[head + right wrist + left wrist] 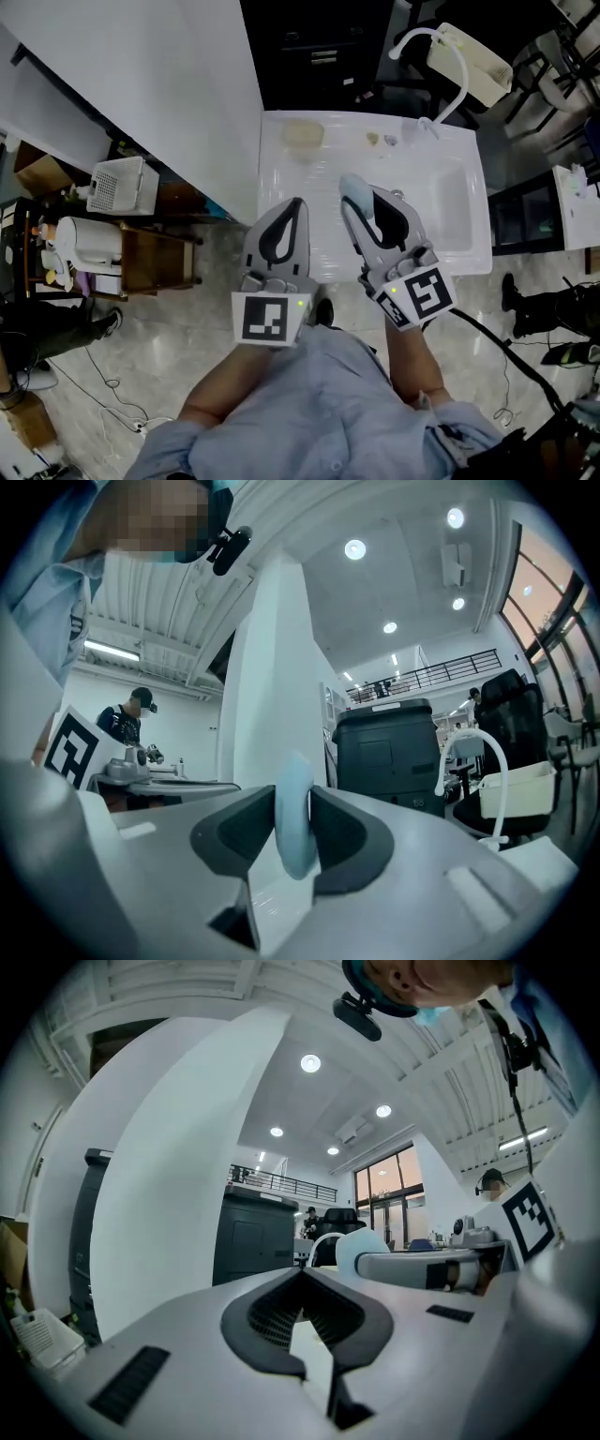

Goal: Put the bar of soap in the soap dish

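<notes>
**Head view with both gripper views: transport step, soap in hand.** I read this as the carry-to-dish stage. The right gripper is clamped on the bar of soap, a pale blue rounded cake standing on edge between the dark pads, with its top poking out past the jaw tips. The left gripper has its jaws brought together with nothing between them, and I judge it idle for this step. Both tools point level, side by side over the near edge of the white sink unit.

**Containers.** The soap dish is the small beige tray on the back ledge, at about 11 o'clock from the right gripper's tips and well apart from them. It looks empty, though the view is too coarse for me to rule out a film or residue. The basin lies at roughly 3 o'clock from the same tips, and I see nothing in it. Two small objects sit on the ledge at 12 o'clock; I cannot identify them. A white hose arches up from the ledge at 1 o'clock.

**Next move, as I judge it.** I would take the right gripper forward and to the left until the soap is over the dish. Then I would tip or lower it so the bar lies flat (it is held on edge, so it may topple or slide on release), and only then part the jaws. The ledge is narrow, so an overshoot could drop the bar behind the unit.
</notes>
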